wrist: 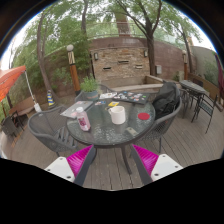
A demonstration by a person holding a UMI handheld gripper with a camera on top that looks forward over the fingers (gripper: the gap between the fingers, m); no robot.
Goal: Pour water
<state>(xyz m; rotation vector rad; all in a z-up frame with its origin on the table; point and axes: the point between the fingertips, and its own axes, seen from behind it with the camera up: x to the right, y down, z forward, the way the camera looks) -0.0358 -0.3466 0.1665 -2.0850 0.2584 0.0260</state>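
The gripper (108, 163) hangs well back from the table (100, 128), its 2 fingers spread wide with nothing between them; the pink pads (79, 158) face each other across bare decking.

Risks, as I judge them: the approach is long, and a chair (50, 128) stands just on the near side of the table, so a low, straight path could knock its back. The bottle (83, 118) looks light and tall and stands toward the table's near-left part; a glancing touch from 1 finger could tip it. The cup (118, 114) stands just right of the bottle, near enough that a wide swing at either could strike the other, and a pour begun from too far off could miss its mouth.

Containers: the bottle has a pale body with pink on it; whether it is capped or holds water I cannot tell. The cup is white, upright, its inside not visible. A red thing (143, 117) lies right of the cup; papers (125, 99) lie across the table's far side.
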